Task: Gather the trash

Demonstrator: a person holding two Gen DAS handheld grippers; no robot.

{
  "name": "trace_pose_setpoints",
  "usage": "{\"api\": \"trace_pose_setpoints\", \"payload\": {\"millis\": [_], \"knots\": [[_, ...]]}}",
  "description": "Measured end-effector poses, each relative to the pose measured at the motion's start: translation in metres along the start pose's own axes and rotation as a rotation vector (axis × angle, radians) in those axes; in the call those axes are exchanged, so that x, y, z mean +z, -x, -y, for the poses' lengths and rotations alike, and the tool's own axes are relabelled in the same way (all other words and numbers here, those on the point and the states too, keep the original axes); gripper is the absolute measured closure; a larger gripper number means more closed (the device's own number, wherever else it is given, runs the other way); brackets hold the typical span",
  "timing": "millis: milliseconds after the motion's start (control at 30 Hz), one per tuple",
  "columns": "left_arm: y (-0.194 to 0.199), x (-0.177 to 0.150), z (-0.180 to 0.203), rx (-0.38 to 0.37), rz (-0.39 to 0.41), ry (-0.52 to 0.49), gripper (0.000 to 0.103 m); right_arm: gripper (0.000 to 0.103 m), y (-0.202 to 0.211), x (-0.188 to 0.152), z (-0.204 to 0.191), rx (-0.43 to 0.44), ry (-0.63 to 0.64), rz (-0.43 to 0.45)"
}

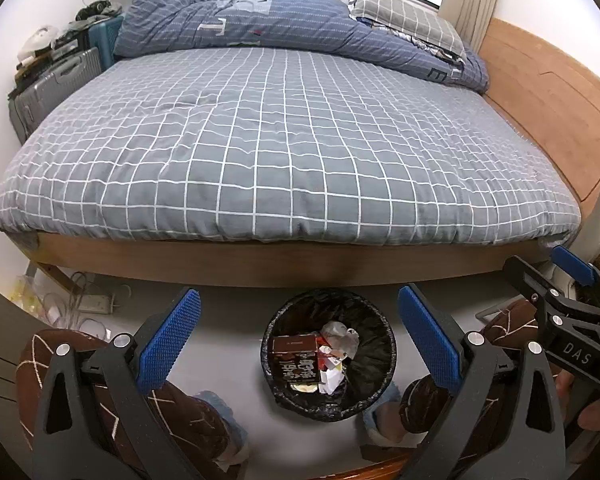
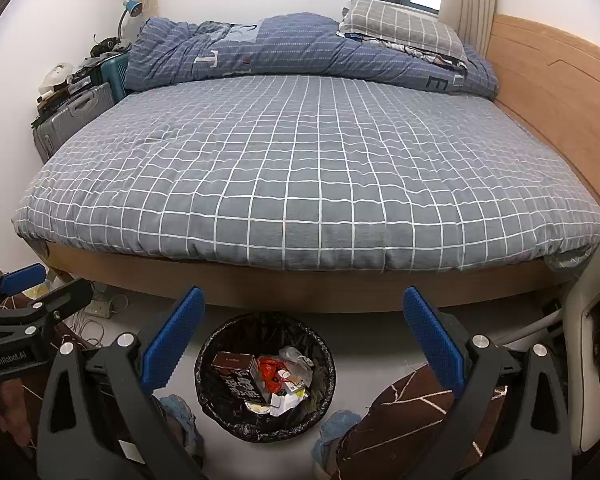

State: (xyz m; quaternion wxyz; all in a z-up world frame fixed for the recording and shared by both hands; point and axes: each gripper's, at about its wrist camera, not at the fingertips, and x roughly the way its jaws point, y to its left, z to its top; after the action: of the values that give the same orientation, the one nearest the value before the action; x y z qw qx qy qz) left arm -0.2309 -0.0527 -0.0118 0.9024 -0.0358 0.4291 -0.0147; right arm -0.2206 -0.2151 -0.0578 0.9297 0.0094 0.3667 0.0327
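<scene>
A round bin with a black liner (image 1: 380,344) stands on the floor in front of the bed, also in the right wrist view (image 2: 328,364). It holds a brown box (image 1: 294,346), crumpled paper and wrappers (image 2: 276,376). My left gripper (image 1: 300,340) is open and empty, held above the bin. My right gripper (image 2: 304,336) is open and empty, also above the bin. The right gripper shows at the right edge of the left wrist view (image 1: 540,276); the left one shows at the left edge of the right wrist view (image 2: 44,284).
A bed with a grey checked cover (image 1: 284,152) fills the view, with a blue duvet (image 1: 260,24) and a pillow (image 1: 404,16) at the back. Suitcases (image 1: 48,88) stand at its left. Cables and a power strip (image 1: 96,304) lie on the floor. The person's knees flank the bin.
</scene>
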Motion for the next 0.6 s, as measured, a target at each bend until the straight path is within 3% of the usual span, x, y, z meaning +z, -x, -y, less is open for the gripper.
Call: {"api": "trace_pose_setpoints", "payload": {"millis": [600], "knots": [[0.0000,-0.0005,0.0010,0.024,-0.002,-0.036,0.006,0.008,-0.0042,-0.0010,-0.0006,0.003,0.001,-0.009]]}}
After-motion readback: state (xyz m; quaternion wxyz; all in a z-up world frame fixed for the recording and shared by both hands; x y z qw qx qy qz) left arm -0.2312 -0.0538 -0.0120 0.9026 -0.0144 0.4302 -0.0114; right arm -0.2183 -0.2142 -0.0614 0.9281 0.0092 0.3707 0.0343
